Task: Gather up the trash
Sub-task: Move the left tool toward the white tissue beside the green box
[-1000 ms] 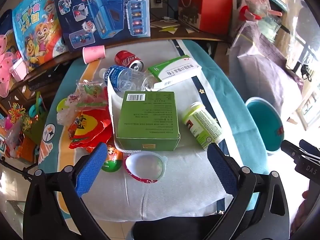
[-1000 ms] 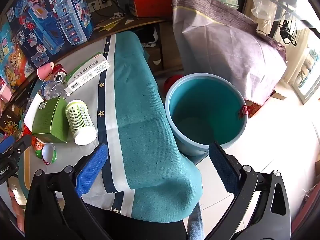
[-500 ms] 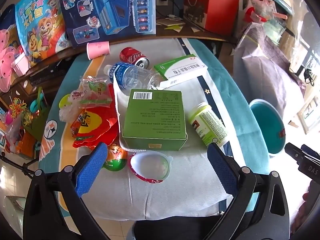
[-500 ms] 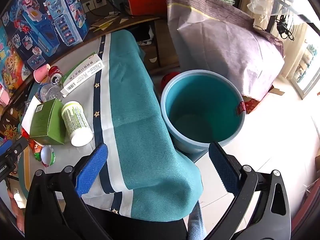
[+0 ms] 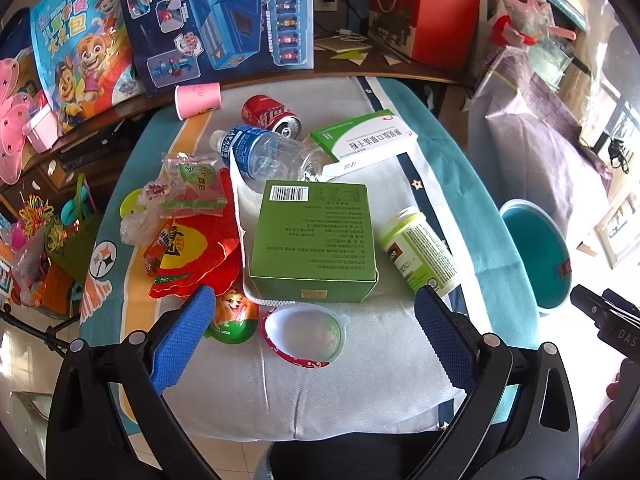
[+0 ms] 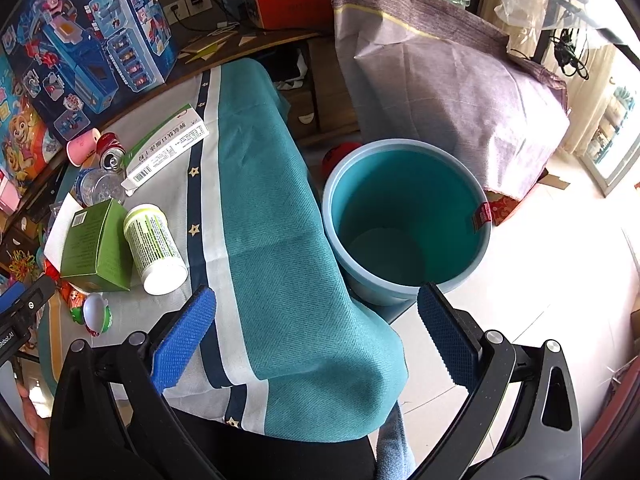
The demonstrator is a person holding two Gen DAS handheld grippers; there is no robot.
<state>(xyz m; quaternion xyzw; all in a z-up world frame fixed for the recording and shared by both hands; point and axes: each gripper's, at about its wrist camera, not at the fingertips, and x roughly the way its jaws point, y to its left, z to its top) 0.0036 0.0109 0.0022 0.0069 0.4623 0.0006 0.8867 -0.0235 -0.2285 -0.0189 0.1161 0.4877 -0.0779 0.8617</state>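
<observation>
Teal bin (image 6: 404,216), empty beside the table, is being faced by the released right gripper (image 6: 316,334) while the released left gripper (image 5: 314,336) is being aimed at the green box (image 5: 314,238) amid the trash.

A carton (image 5: 314,240) is lying at mid-frame on the table (image 5: 360,392), with a pill bottle (image 5: 420,252) just right of it and a water bottle (image 5: 264,154) and can (image 5: 272,114) behind. Wrappers (image 5: 188,240) are sitting to its left, a lidded cup (image 5: 306,334) in front. The bin (image 6: 404,220) is standing right of the table.
</observation>
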